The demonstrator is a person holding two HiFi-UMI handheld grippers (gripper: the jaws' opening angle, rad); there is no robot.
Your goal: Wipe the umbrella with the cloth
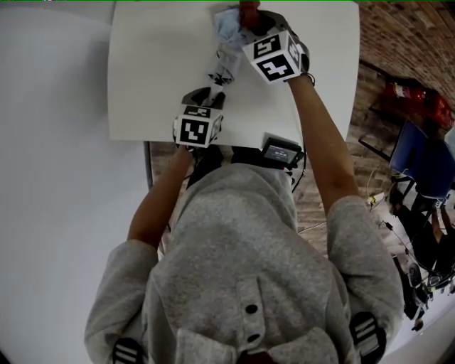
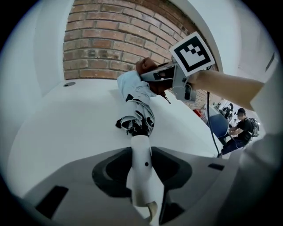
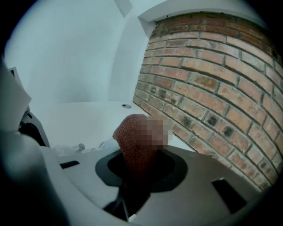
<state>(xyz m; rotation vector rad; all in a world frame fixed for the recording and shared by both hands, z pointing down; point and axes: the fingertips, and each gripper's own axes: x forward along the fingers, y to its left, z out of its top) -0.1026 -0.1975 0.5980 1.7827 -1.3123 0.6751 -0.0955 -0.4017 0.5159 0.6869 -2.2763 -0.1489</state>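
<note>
A folded pale-blue umbrella [image 1: 222,57] lies on the white table [image 1: 156,71], its white handle [image 2: 142,172] pointing toward me. In the left gripper view the handle runs between the jaws of my left gripper [image 2: 142,185], with dark gaps showing on both sides of it. In the head view the left gripper [image 1: 206,96] sits at the umbrella's near end. My right gripper [image 1: 245,20] is at the far end, shut on a reddish-brown cloth [image 3: 136,145] that rests against the canopy [image 2: 139,99]. The right gripper view hides most of the umbrella.
A brick wall [image 2: 110,39] stands behind the table's far edge. A black device [image 1: 281,151] sits at the table's near edge by my body. To the right on the brick floor are a blue chair [image 1: 419,153] and red gear [image 1: 412,92].
</note>
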